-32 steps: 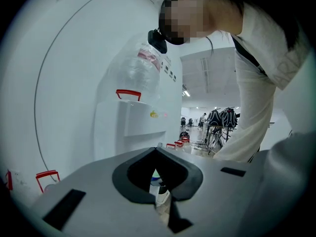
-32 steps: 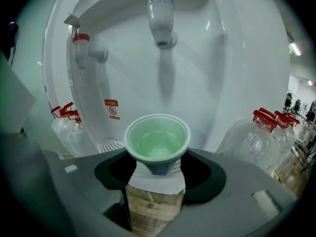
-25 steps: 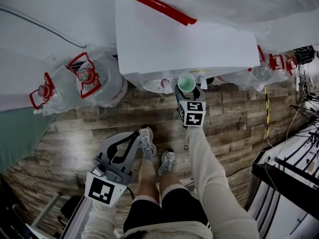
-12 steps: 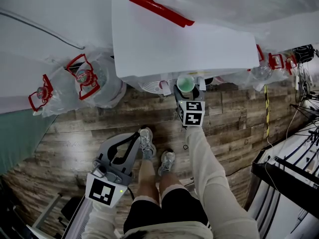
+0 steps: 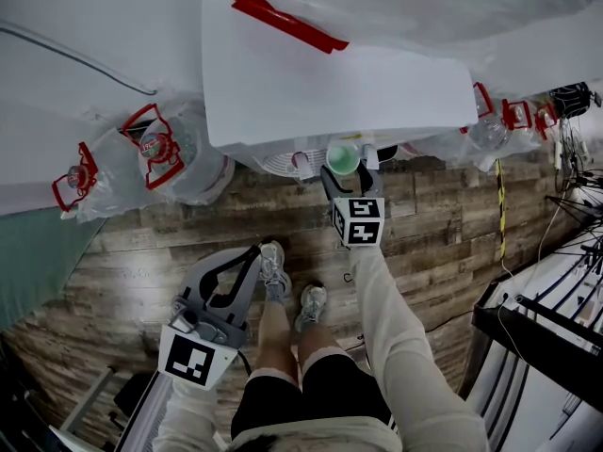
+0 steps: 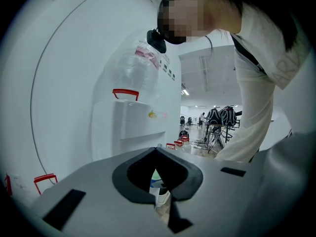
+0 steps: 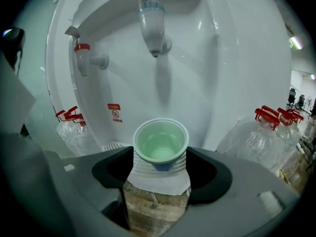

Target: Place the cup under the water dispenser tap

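Observation:
A pale green cup (image 7: 161, 143) stands upright on the ribbed white drip tray (image 7: 144, 173) of the white water dispenser (image 5: 330, 92), just below the blue-collared tap (image 7: 152, 28). My right gripper (image 7: 161, 156) reaches in around it. Its jaws have just been opening and now flank the cup's rim without squeezing it. From the head view the cup (image 5: 343, 154) shows at the dispenser's front edge, beyond the right gripper (image 5: 345, 169). My left gripper (image 5: 252, 255) hangs low at the left, shut and empty, its tips (image 6: 157, 149) meeting.
A red-handled tap (image 7: 84, 58) sits left of the blue one. Large water bottles with red caps lie left (image 5: 179, 158) and right (image 5: 490, 130) of the dispenser. The person's shoes (image 5: 276, 269) stand on the wood floor. A black rack (image 5: 546, 328) is at the right.
The right gripper and the cup stay under the dispenser's front. The head view has shifted slightly. The left gripper has not moved.

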The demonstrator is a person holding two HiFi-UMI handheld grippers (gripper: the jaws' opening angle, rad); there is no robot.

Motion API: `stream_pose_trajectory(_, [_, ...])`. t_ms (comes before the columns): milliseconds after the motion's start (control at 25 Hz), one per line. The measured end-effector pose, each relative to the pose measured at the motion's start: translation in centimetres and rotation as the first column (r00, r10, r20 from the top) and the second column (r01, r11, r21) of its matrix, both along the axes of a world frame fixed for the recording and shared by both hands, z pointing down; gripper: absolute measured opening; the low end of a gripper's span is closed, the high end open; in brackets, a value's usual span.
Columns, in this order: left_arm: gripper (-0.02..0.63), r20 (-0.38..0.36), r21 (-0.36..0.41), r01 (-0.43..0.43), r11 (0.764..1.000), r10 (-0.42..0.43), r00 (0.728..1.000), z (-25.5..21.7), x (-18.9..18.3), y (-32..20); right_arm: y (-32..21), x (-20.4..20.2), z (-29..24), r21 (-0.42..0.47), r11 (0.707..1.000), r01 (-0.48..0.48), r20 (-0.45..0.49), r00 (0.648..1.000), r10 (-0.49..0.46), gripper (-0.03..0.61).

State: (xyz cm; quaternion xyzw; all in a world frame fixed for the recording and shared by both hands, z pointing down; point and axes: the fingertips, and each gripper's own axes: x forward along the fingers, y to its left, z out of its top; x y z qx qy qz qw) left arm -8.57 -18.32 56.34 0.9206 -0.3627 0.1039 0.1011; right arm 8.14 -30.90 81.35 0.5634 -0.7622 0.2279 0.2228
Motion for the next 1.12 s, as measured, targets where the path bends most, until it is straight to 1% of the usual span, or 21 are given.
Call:
stream_pose_trajectory(280, [0.005,-0.009,0.027,-0.007,1.0,0.007,1.0,-1.4,1.3,0.2,1.7,0.4,-2.5,0.037,0.999,0.001,0.023,1.0,-0.002,0.33])
stream_pose_trajectory(440, [0.005,-0.028,0.035,0.017,0.999,-0.017,0.999,-2.4,1.6,0.8,2.4,0.7,-3.5,0.044,0.999,0.019,0.021,1.0,-0.02,0.33])
stream_pose_trajectory(520, [0.005,-0.024,0.041,0.02,0.999,-0.019,1.0,-2.9,1.8,1.2,2.8,0.8,-4.2,0.049,0.999,0.025,0.025,0.999,-0.026,0.33])
stream_pose_trajectory(640, [0.005,-0.017,0.055,0.022,0.998,-0.021,1.0,-3.6,2.0,1.8,3.8,0.8,-6.3,0.079,0.996,0.035,0.039,0.999,-0.038,0.327])
stream_pose_trajectory(680, [0.005,-0.018,0.058,0.024,0.998,-0.023,1.0,-3.9,2.1,1.9,4.2,0.8,-7.1,0.091,0.995,0.037,0.043,0.998,-0.041,0.303])
stream_pose_trajectory(840, [0.005,-0.031,0.075,0.034,0.997,-0.031,0.999,-5.4,2.6,2.5,5.9,1.3,-10.6,0.148,0.989,0.024,0.041,0.999,-0.031,0.109])
stream_pose_trajectory(920, [0.005,-0.033,0.082,0.034,0.996,-0.032,0.999,-6.3,2.9,2.9,6.7,1.5,-12.3,0.173,0.985,0.027,0.03,0.999,-0.033,0.031])
stream_pose_trajectory(960, [0.005,-0.033,0.087,0.034,0.996,-0.032,0.999,-6.8,3.1,3.1,7.1,1.6,-13.2,0.184,0.982,0.034,0.025,0.999,-0.039,0.009])
stream_pose_trajectory(1120, [0.005,-0.039,0.108,0.037,0.993,-0.033,0.999,-9.0,3.8,3.9,8.9,1.5,-16.6,0.216,0.974,0.073,0.018,0.997,-0.078,0.009])
